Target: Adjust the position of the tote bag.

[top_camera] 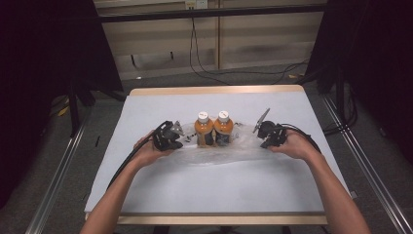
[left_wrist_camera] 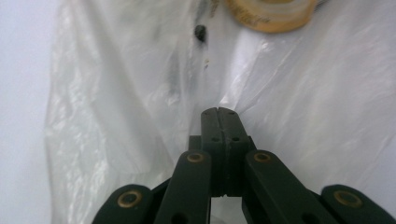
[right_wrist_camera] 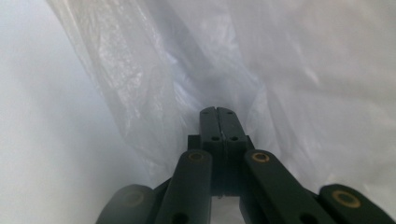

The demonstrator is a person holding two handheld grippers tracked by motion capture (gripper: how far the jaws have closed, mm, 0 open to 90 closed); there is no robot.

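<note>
Pinching clear plastic bag (left_wrist_camera: pixel 140 93), left tongs (left_wrist_camera: pixel 219 111) and right tongs (right_wrist_camera: pixel 218 110) pressed together, two bottles (top_camera: pixel 213 129) overhead

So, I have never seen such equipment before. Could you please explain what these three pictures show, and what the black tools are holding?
There is no machine here: a person sits at a table and holds a hand tool, called a gripper, in each hand. The big picture comes from a camera above, looking down. In it, the left gripper is on the left and the right gripper on the right. The other two pictures come from small cameras riding on each gripper, looking along its two black jaws.

On the table lies a thin clear plastic bag, with two orange bottles with white caps standing side by side at its far edge.

In both close pictures the jaws are pressed together, each seemingly pinching the bag's film: left gripper, right gripper. So the person appears to hold the bag at both ends.
</note>
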